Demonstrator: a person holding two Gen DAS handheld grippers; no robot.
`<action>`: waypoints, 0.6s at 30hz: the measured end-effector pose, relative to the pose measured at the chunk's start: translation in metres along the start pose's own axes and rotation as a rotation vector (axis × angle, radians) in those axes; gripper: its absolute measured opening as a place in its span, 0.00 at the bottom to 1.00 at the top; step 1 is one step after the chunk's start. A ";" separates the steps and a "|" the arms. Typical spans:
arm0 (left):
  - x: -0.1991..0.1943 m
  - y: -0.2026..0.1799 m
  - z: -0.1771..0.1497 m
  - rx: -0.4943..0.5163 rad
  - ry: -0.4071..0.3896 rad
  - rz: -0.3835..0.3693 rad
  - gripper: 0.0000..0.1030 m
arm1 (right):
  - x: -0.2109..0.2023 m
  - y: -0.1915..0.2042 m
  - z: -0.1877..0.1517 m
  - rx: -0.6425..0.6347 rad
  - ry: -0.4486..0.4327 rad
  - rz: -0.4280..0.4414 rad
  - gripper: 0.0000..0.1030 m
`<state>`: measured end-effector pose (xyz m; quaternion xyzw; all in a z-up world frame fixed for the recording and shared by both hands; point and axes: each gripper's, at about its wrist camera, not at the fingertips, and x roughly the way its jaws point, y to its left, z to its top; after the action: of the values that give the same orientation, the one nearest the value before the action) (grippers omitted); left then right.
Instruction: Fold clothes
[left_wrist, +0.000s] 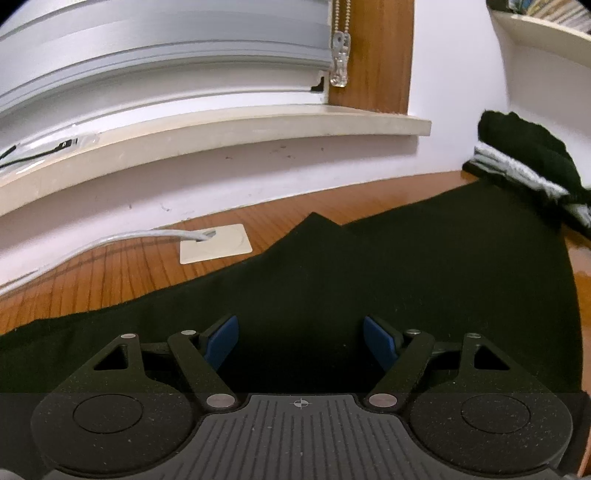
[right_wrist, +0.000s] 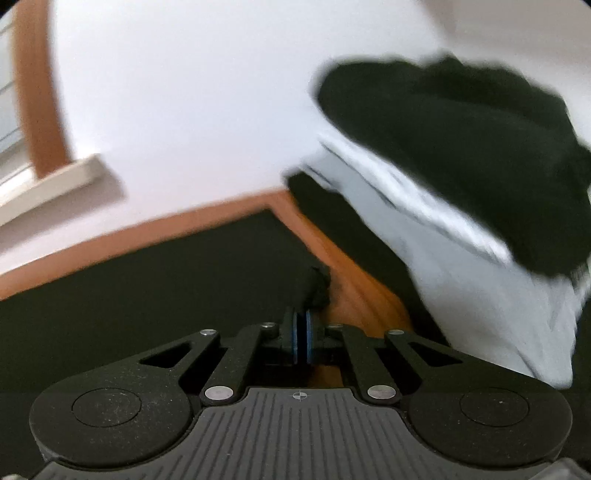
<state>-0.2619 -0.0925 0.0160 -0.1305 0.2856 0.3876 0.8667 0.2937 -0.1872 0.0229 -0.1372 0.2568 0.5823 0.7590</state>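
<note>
The dark garment (left_wrist: 369, 280) lies flat on the wooden counter (left_wrist: 110, 273), in front of the folded pile (left_wrist: 532, 170) by the wall, probably spread for folding. The right gripper (right_wrist: 302, 334) has its fingers pressed together on a bunched corner of the garment, on the pile's side, likely to lift it. The left gripper (left_wrist: 300, 341) hovers above the cloth with fingers wide, holding nothing. The garment's long axis seems to run from the pile toward the window sill (left_wrist: 221, 125).
</note>
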 end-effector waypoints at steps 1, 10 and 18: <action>0.000 -0.001 0.000 0.007 0.000 0.004 0.76 | -0.005 0.016 0.005 -0.028 -0.026 0.024 0.05; 0.001 0.002 -0.001 -0.009 0.005 0.000 0.77 | -0.093 0.232 0.014 -0.431 -0.196 0.449 0.05; 0.001 0.005 -0.001 -0.025 0.011 -0.009 0.77 | -0.106 0.331 -0.076 -0.642 -0.029 0.718 0.06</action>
<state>-0.2652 -0.0889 0.0145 -0.1447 0.2850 0.3864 0.8652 -0.0593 -0.2180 0.0483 -0.2592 0.0848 0.8594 0.4325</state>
